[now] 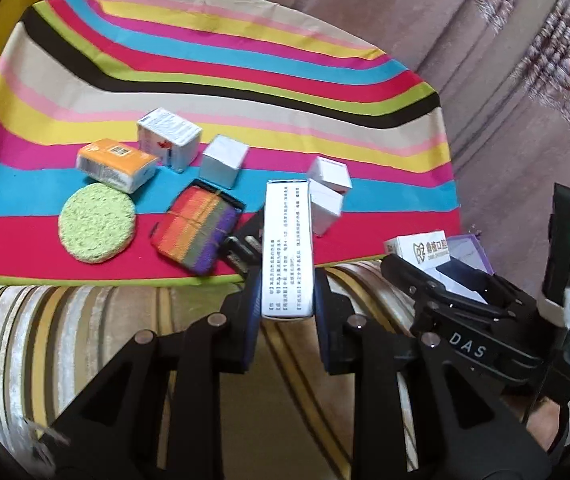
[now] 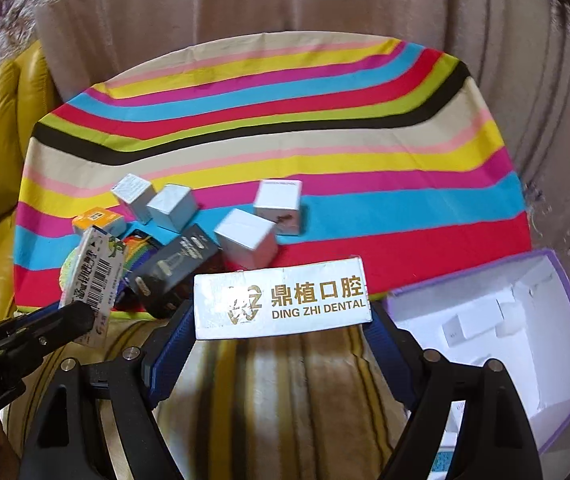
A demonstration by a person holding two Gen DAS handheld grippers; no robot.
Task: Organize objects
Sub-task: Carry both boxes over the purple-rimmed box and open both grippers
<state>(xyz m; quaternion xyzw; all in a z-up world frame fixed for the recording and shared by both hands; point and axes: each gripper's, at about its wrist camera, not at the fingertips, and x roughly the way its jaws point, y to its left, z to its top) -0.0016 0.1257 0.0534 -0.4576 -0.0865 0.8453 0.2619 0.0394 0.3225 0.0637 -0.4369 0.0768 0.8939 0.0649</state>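
Left claw clamped on tall white printed carton, upright off striped cloth. Right claw gripping dental box lengthwise, near purple tray at right, probably its destination.

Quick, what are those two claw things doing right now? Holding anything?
Left gripper: closed on a tall white box with printed text.
Right gripper: closed on a white Ding Zhi Dental box.
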